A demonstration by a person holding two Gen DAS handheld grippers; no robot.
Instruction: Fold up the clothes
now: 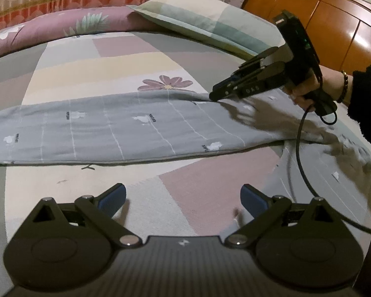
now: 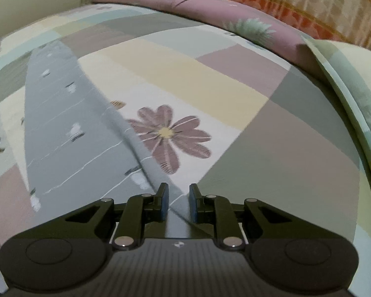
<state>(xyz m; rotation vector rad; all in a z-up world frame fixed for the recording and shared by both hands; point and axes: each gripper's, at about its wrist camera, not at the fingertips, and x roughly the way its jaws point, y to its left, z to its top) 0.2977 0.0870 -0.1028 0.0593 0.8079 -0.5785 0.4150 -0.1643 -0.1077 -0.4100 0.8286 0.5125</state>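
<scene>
Trousers [image 1: 126, 128] lie flat across bedsheet [image 1: 91, 71]. Pillow [image 1: 200, 19] behind them, against headboard [image 1: 334, 17]. Right gripper [image 1: 216, 94] at their far edge; left gripper [image 1: 183, 198] before them, over sheet.

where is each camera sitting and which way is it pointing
Left wrist: rides the open left claw, low over the bed sheet, facing the grey trousers, pillow and headboard; shows the right claw and hand.
Right wrist: rides the right claw, looking along the trousers' edge lying between its fingers; only its own fingers show.
Shared: trousers, the sheet's purple flower, pillow.
</scene>
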